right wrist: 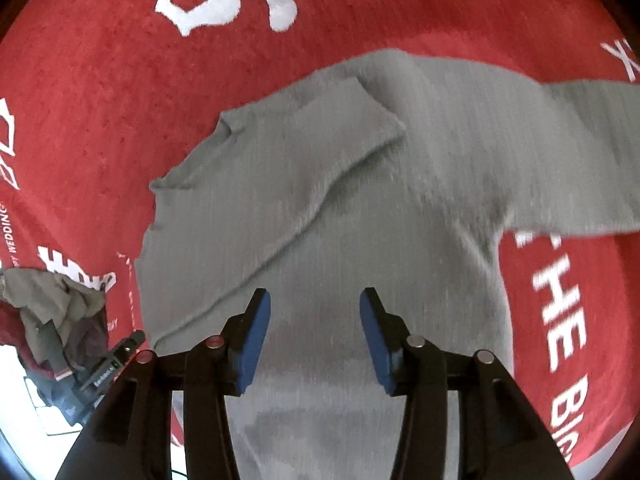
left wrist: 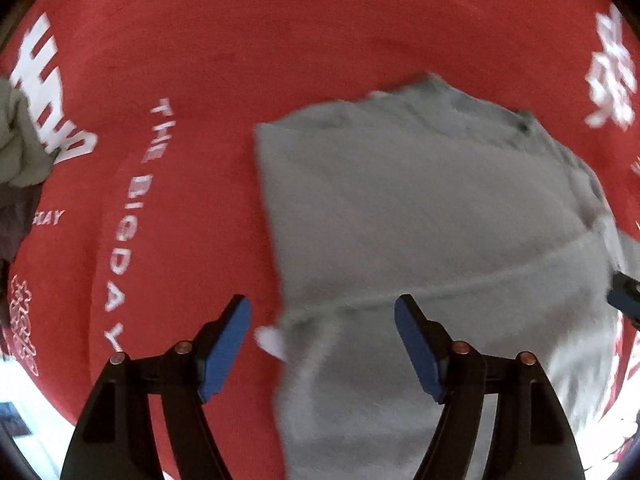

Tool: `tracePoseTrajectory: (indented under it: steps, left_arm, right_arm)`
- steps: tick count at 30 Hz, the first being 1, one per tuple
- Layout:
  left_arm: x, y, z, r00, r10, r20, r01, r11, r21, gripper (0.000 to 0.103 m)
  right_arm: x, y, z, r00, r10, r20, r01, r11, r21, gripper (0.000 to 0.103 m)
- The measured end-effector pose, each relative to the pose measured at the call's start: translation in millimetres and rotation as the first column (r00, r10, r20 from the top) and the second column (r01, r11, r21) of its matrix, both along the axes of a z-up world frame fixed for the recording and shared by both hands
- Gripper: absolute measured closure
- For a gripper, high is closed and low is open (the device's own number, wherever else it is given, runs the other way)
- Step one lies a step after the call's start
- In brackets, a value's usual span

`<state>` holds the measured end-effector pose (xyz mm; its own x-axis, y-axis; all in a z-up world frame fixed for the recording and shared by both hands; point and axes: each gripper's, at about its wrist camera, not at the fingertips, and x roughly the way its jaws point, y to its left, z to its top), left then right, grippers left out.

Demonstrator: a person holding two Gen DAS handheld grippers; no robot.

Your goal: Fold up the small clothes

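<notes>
My left tongs (left wrist: pixel 322 346) hang released over the near left edge of the grey shirt (left wrist: pixel 432 216), which lies on the red cloth (left wrist: pixel 200 60). My right tongs (right wrist: pixel 315 334) gape, holding nothing, above the shirt's middle; one sleeve (right wrist: pixel 312 152) lies folded across it.

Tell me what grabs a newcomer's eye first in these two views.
The red cloth with big white lettering fills both views. On it lies a grey shirt, one sleeve folded across its body and the other stretched out to the right. Both claws hang open above it, left claw over its left edge and right claw over its middle, while a crumpled pile sits at the far left.
</notes>
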<state>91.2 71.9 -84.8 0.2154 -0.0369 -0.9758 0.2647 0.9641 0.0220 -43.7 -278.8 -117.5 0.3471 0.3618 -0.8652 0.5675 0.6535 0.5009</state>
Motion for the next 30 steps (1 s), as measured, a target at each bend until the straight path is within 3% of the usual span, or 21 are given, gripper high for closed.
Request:
tracePoseTrajectory:
  steps: [9, 16, 17, 18, 19, 23, 26, 30]
  left_arm:
    - [-39.0, -62.1, -1.1, 0.994, -0.09, -0.057, 0.09, 0.996, -0.016, 0.028]
    - [-34.9, -91.3, -0.4, 0.998, -0.052, -0.036, 0.051, 0.998, -0.041, 0.028]
    - [-34.3, -94.6, -0.4, 0.998, -0.049, -0.032, 0.047, 0.998, -0.043, 0.028]
    - [-35.1, -99.1, 0.0, 0.999, -0.046, -0.026, 0.045, 0.998, -0.042, 0.028]
    - [-36.2, -104.5, -1.6, 0.999, -0.045, -0.018, 0.044, 0.998, -0.038, 0.028]
    - [-40.2, -117.9, -16.4, 0.998, -0.052, -0.04, 0.052, 0.999, -0.005, 0.028]
    - [-46.3, -123.7, -17.6, 0.997, -0.059, -0.044, 0.059, 0.998, -0.009, 0.028]
    - [-52.0, -131.0, -21.2, 0.995, -0.08, -0.061, 0.081, 0.997, 0.002, 0.028]
  right_arm:
    - [-26.4, -2.0, -1.5, 1.0, -0.025, -0.002, 0.025, 0.999, 0.041, 0.053]
    - [19.0, -47.2, -11.0, 0.983, -0.152, 0.099, 0.147, 0.988, 0.053, 0.053]
    - [24.1, -52.2, -12.9, 0.98, -0.173, 0.103, 0.167, 0.984, 0.057, 0.06]
    - [30.6, -58.0, -15.7, 0.974, -0.197, 0.111, 0.191, 0.98, 0.063, 0.079]
    - [35.3, -61.6, -17.9, 0.972, -0.206, 0.112, 0.2, 0.978, 0.058, 0.086]
    - [43.4, -64.5, -29.8, 0.993, -0.12, 0.009, 0.12, 0.989, -0.085, 0.088]
    - [23.3, -65.3, -22.3, 0.995, -0.096, 0.015, 0.096, 0.992, -0.086, 0.088]
    - [-20.3, -69.2, -17.4, 0.994, -0.106, 0.025, 0.106, 0.994, 0.002, 0.085]
